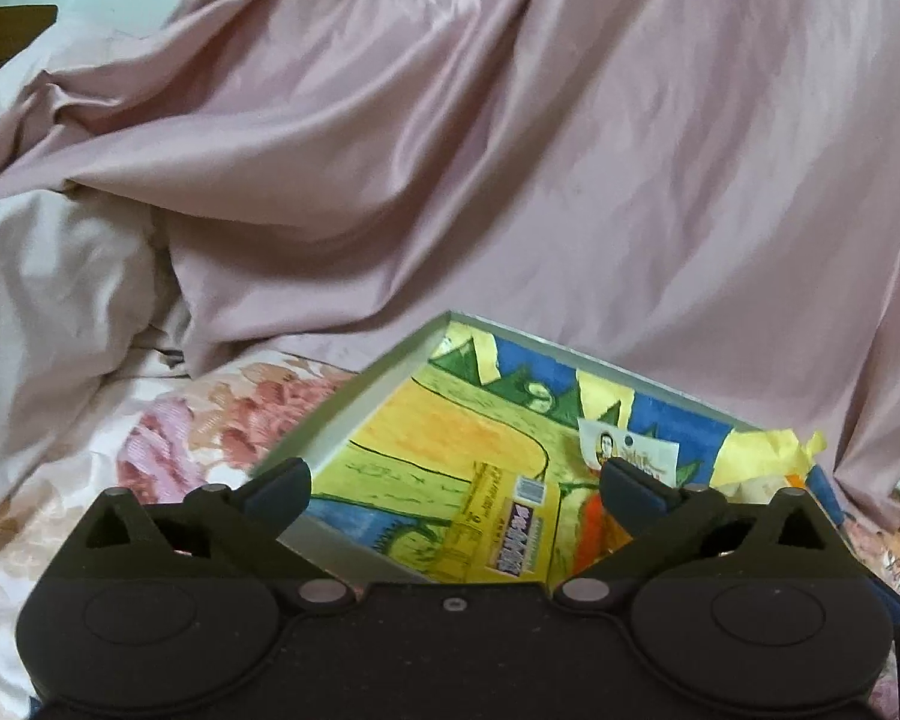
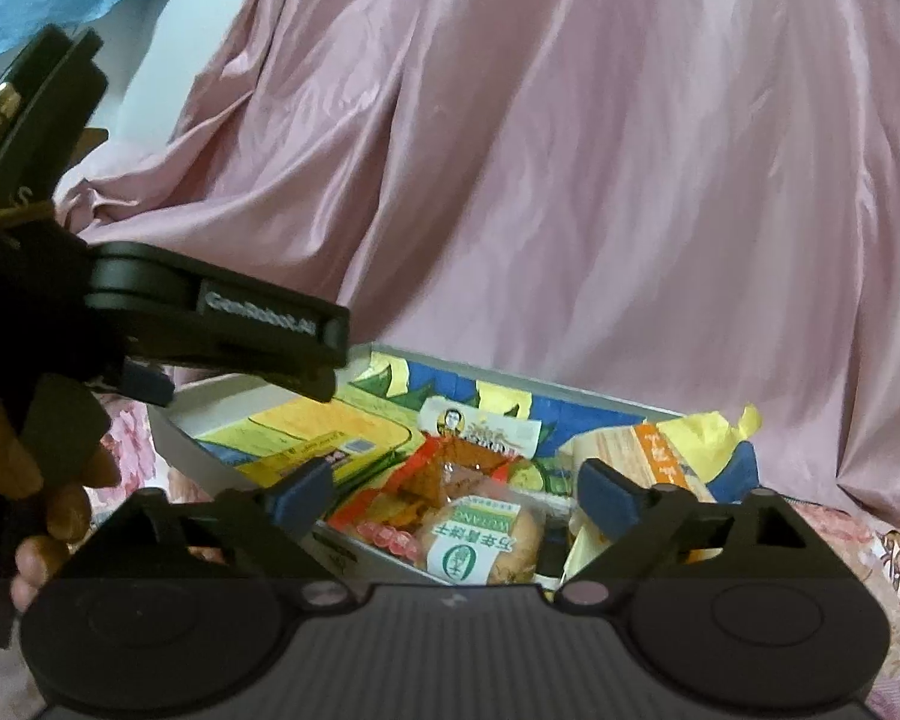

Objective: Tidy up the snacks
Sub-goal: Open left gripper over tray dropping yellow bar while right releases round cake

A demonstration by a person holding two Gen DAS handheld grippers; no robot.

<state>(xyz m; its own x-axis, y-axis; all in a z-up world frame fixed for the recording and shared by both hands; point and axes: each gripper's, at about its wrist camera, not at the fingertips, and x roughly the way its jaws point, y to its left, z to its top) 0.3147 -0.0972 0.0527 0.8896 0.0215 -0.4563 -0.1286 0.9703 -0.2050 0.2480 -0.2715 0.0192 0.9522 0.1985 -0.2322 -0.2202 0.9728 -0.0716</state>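
Observation:
A shallow box [image 1: 354, 414] with a grey rim and a yellow, blue and green printed floor lies on the bed. My left gripper [image 1: 453, 489] is open and empty above its near left part; a white snack packet [image 1: 636, 450] shows past the right finger. In the right wrist view the box [image 2: 222, 414] holds several snacks: a green-labelled bun packet [image 2: 480, 540], red packets [image 2: 390, 516], a white packet [image 2: 480, 426] and an orange-striped packet [image 2: 648, 456]. My right gripper [image 2: 456, 495] is open and empty just above the bun packet. The left gripper's body [image 2: 222, 324] shows at the left.
A pink satin quilt [image 1: 510, 150] is heaped behind the box. A floral bedsheet [image 1: 168, 438] lies under and to the left of it. Yellow crumpled wrapping [image 2: 714, 426] sticks up at the box's right end.

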